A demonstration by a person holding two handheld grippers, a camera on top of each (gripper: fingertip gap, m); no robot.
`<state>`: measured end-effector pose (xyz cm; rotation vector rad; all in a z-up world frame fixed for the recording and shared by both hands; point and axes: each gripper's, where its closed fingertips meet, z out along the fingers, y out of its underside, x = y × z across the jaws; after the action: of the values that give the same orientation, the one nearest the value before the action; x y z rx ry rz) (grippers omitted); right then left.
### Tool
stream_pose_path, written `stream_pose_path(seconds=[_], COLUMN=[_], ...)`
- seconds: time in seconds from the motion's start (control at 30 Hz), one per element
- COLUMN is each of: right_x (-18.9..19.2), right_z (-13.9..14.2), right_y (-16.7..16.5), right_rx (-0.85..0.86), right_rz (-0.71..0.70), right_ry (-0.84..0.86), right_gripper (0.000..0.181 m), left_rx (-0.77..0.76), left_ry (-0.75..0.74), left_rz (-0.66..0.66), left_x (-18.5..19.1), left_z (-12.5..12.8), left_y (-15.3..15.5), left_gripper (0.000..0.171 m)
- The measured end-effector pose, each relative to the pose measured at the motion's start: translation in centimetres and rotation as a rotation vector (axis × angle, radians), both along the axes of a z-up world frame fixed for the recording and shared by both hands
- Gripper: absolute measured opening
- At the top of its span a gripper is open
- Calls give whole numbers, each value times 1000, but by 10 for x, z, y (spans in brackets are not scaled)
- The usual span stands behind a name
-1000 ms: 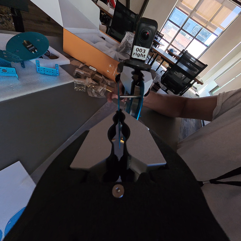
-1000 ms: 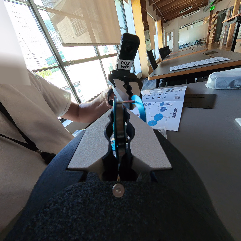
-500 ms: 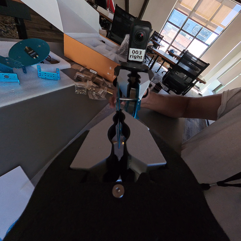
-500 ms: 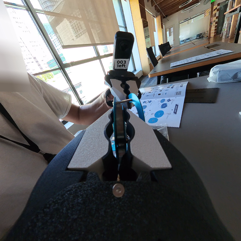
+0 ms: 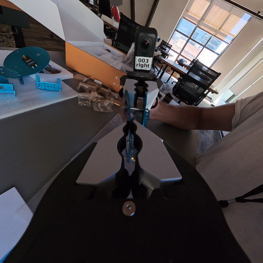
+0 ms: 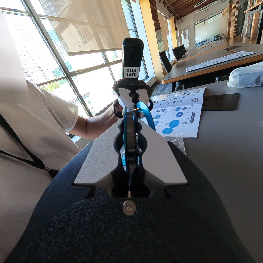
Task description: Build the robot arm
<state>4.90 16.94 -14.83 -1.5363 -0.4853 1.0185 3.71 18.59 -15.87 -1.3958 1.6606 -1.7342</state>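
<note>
My left gripper [image 5: 131, 123] is shut on a thin blue metal ring [image 5: 129, 143], seen edge-on between its grey fingers. My right gripper [image 6: 130, 119] is shut on a blue disc with a silver ring on its face [image 6: 130, 136]. The two grippers face each other, tips close, above the grey table. A thin silver bolt [image 5: 134, 108] spans from the blue ring to the blue disc [image 5: 146, 113]. In the right wrist view the left gripper [image 6: 133, 101] holds the blue ring [image 6: 147, 114] tilted, with the bolt [image 6: 133, 110] at its upper edge. A hand grips each tool.
On the grey table [image 5: 42, 128] lie an orange and white box [image 5: 91, 68], a teal round plate with a servo [image 5: 27, 61], a blue U bracket [image 5: 48, 85] and bags of screws [image 5: 96, 99]. A printed sheet [image 6: 177, 113], a black plate [image 6: 222, 101] and a white wrapped bundle [image 6: 247, 76] lie to the right. The blue U bracket [image 5: 48, 85] is about equally far from each gripper, around 30 cm.
Both grippers stay shut on their parts. The blue ring in my left gripper has tilted a little against the disc, and the facing gripper looms slightly closer in both views.
</note>
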Motion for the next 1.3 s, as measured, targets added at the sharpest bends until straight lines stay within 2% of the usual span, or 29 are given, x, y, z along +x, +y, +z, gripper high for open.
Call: stream_pose_path(seconds=[0.23,0.43,0.8,0.97,1.1,1.3], right_x=[-2,-4,-8,-9,-14,-38], right_z=[3,8,-2,-8,-12,-16], right_y=[-1,-4,0,5,15,46], right_rx=[-2,21,76,157,124,77], right_rz=[17,31,-42,-67,-44,13], right_ry=[38,60,-153,-213,-188,-184], right_gripper=[12,12,11,11,12,11], left_rx=[69,-49,-88,-86,-56,-70], left_ry=[-16,-54,-108,-99,-91,-67], left_rz=[5,-48,-4,-14,24,65], left_x=[0,-3,-7,-13,-19,-41], left_z=[-1,6,-4,-11,-13,-17], left_y=[-3,-5,-2,0,10,43], left_gripper=[1,3,2,2,2,1])
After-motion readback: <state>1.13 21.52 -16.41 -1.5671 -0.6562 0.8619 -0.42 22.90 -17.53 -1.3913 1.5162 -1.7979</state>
